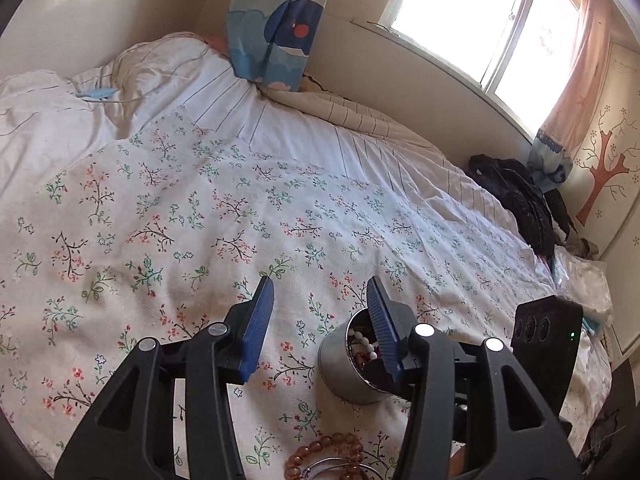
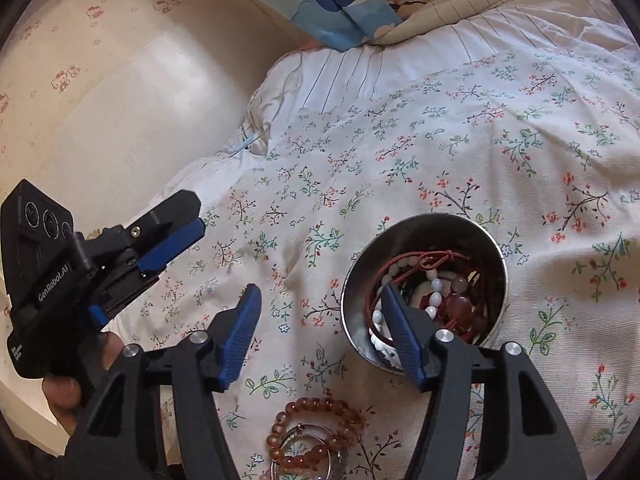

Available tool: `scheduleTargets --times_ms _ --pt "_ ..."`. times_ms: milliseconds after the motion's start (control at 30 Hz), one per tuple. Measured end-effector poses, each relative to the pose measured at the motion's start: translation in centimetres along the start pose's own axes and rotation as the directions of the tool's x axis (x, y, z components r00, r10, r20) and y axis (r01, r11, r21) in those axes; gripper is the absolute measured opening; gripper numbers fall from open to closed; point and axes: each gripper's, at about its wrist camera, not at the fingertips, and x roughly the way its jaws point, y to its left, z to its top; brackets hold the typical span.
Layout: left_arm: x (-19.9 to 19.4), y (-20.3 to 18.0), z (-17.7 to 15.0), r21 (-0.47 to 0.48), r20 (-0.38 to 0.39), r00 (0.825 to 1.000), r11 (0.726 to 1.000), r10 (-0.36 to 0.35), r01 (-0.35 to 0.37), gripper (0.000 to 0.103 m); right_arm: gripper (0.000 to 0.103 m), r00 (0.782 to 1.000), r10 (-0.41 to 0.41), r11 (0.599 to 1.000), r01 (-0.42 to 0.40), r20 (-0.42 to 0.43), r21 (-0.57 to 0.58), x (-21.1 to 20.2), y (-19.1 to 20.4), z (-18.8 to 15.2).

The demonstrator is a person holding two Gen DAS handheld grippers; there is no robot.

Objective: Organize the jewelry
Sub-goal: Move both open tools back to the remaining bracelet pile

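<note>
Mid-task, between picks. Round metal tin (image 2: 494, 248) sitting on the floral bedspread (image 2: 440, 128), near its front edge, already loaded with jewelry: a white bead bracelet (image 2: 434, 300), a red cord (image 2: 430, 259), some pinkish-red stones (image 2: 460, 304). Still out on the bedspread, just in front of the tin toward the near edge: an amber bead bracelet (image 2: 320, 408) lying across a thin silver bangle (image 2: 308, 436), the two touching and overlapping.

Right gripper (image 2: 320, 320) empty, blue pads spread wide, hanging above the gap between tin and loose pieces; one pad overlapping the tin's mouth in its own view, though whether it dips inside cannot be told. Left gripper (image 1: 322, 310) also empty and spread apart, poised over the bedspread left of the tin, seen from the right wrist view off to the side and clear of everything.

Likely step in hand: fetching the remaining pieces. Next move calling for a drop toward the near edge, a pinch on the amber beads alone or on beads and bangle together, then a short carry over the tin rim and release. Worth minding: soft bedding giving way under the pads, the bangle snagging in the bead loop, the light tin tipping if nudged.
</note>
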Motion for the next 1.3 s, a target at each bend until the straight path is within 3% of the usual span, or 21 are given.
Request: scheduleTargets --times_ms 233,367,567,733,1167,1300 --pt "-0.1 -0.7 -1.7 0.051 -0.057 0.998 0.999 0.008 -0.006 0.048 0.070 0.996 -0.037 0.990 0.026 0.078 0.142 -4.5 -2.5 -0.7" --pt "-0.3 -1.4 -3.7 0.126 -0.121 0.993 0.992 0.015 0.000 0.049 0.070 0.989 -0.108 0.977 0.087 0.098 0.196 -6.9 -3.2 -1.8" --pt "-0.4 -1.4 -7.0 0.216 -0.214 0.976 0.976 0.048 0.000 0.049 0.070 0.981 -0.195 0.977 0.195 -0.010 0.089 -7.1 -1.0 -5.1" --pt "0.2 -1.3 -9.1 0.279 -0.274 0.957 0.960 0.092 -0.012 0.049 0.069 0.978 -0.186 0.982 0.184 -0.098 -0.031 -5.5 1.5 -7.9" --pt "2.4 -1.0 -10.6 0.321 -0.341 0.930 0.947 0.137 -0.022 0.049 0.039 0.948 -0.236 0.964 0.201 -0.215 -0.172 -2.1 3.5 -9.9" --pt "2.9 -1.1 -11.0 0.342 -0.348 0.925 0.939 0.151 -0.025 0.049 0.021 0.933 -0.286 0.948 0.241 -0.221 -0.208 -1.5 3.5 -10.0"
